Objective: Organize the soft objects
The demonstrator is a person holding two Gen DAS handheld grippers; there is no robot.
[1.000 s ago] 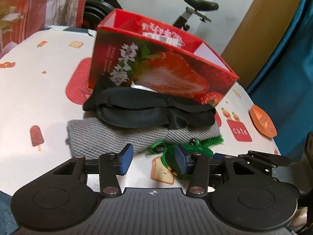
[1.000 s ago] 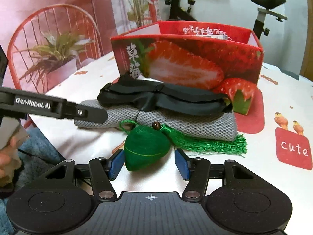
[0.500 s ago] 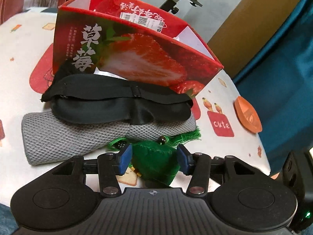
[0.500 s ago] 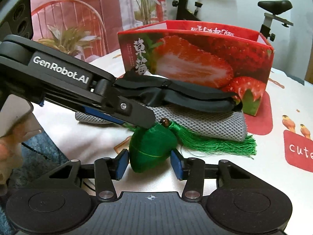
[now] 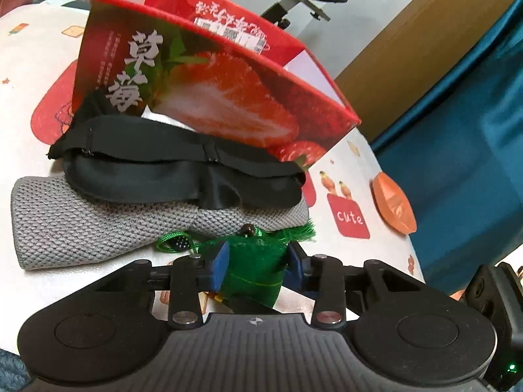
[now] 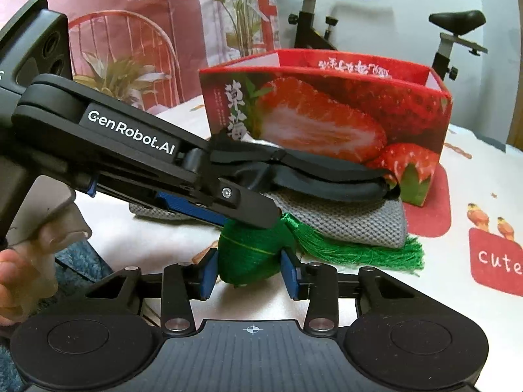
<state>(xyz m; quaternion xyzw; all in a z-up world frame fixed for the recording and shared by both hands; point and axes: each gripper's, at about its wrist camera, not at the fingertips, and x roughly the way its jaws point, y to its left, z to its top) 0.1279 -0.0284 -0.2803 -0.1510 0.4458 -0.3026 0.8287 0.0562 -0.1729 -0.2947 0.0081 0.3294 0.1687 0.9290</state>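
A green pouch (image 5: 253, 274) with a tassel (image 6: 359, 251) lies at the table's near edge, in front of a folded grey knitted cloth (image 5: 81, 225). A black eye mask (image 5: 163, 183) rests on that cloth, against a red strawberry box (image 5: 228, 104). My left gripper (image 5: 258, 261) has the pouch between its blue pads, jaws closing and touching both sides. My right gripper (image 6: 250, 272) holds the same pouch (image 6: 251, 251) from the other side, its jaws also closing, pads against it. In the right wrist view the left gripper (image 6: 242, 215) reaches over the pouch from the left.
The strawberry box (image 6: 327, 121) stands open-topped behind the cloth (image 6: 359, 225) and mask (image 6: 327, 176). An orange dish (image 5: 394, 207) sits near the table's right edge by a blue curtain (image 5: 457, 163). A person's hand (image 6: 19, 277) holds the left gripper. An exercise bike (image 6: 327, 16) stands beyond.
The left gripper slid across from beside the pouch to straddle it, then its jaws narrowed onto it. The right gripper's jaws narrowed onto the pouch while the hand stayed put.
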